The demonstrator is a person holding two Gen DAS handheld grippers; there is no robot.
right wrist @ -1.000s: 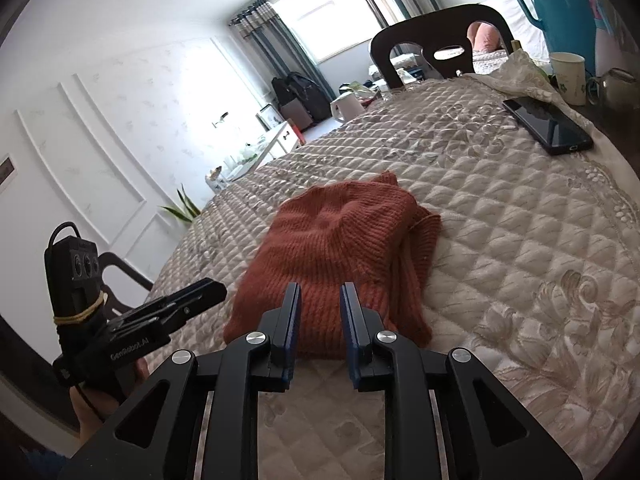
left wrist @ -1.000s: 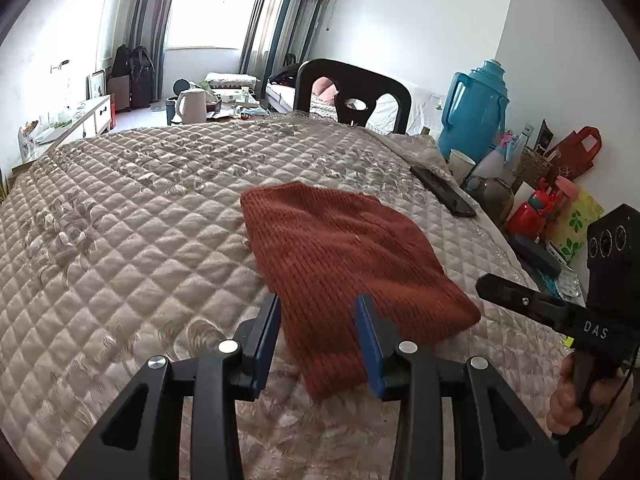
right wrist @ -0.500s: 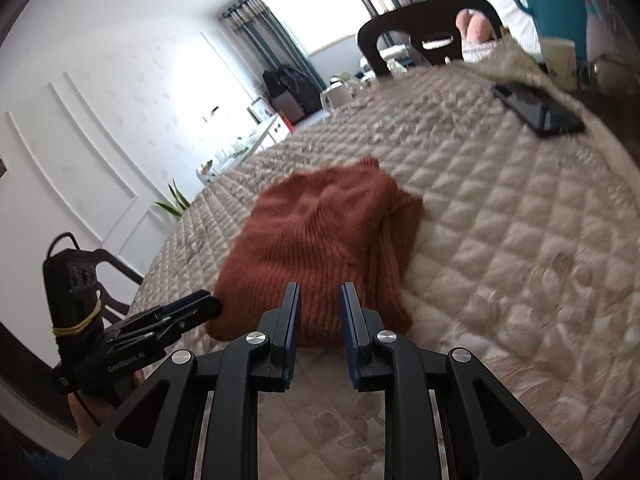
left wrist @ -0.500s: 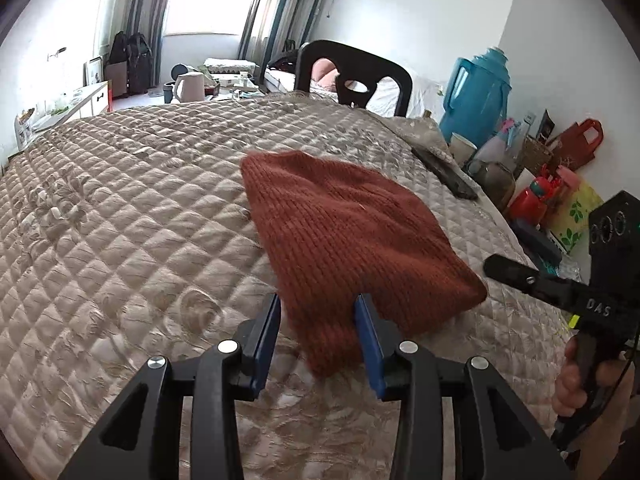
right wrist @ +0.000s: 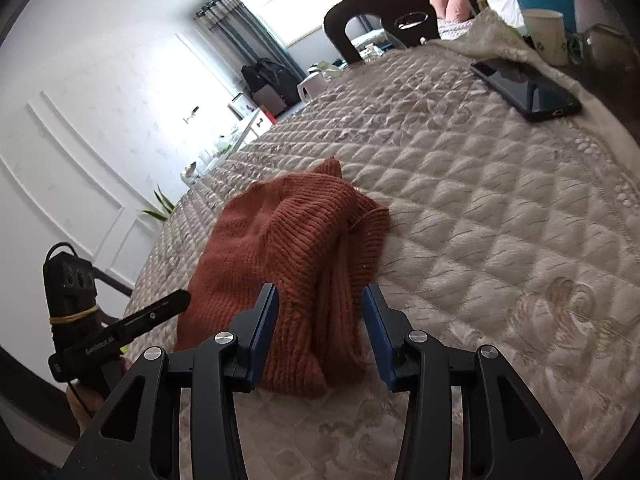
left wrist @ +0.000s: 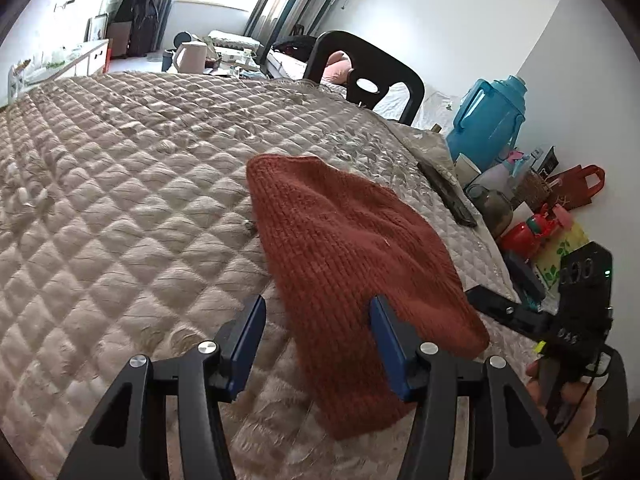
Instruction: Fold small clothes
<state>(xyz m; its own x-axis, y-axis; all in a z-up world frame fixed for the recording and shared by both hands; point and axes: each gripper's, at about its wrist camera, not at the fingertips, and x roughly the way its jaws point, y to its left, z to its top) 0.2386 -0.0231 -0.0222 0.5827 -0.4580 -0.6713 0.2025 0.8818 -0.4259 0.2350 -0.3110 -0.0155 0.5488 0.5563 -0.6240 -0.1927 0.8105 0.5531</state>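
Rust-red knit, a small sweater (left wrist: 352,256), lies on the quilted beige bedspread (left wrist: 120,208), already doubled over on itself into a rough oblong. In the right wrist view its layers show as stacked ribbed edges along the side nearest the phone (right wrist: 526,90), with one corner poking up at the far end.

The left gripper (left wrist: 318,340) has its blue-padded jaws wide apart, one finger out over the bare bedspread and the other over the sweater's near end; it holds nothing. The right gripper (right wrist: 320,334) is likewise spread wide and empty, its jaws straddling the near end of the bundle. Whether either pad touches the wool I cannot tell.

By my reading, the step in hand is lining up a fresh grip on the near end, with both tools set side by side for it and at least one fold done. The next move probably calls for lowering each tool so one finger slides under the wool, closing on all the layers at once, then lifting the near end together and carrying it over toward the far end. The knit looks thick and floppy, so an uneven lift could let the inner layers slip out and spoil the fold. The phone sits well apart from the sweater.
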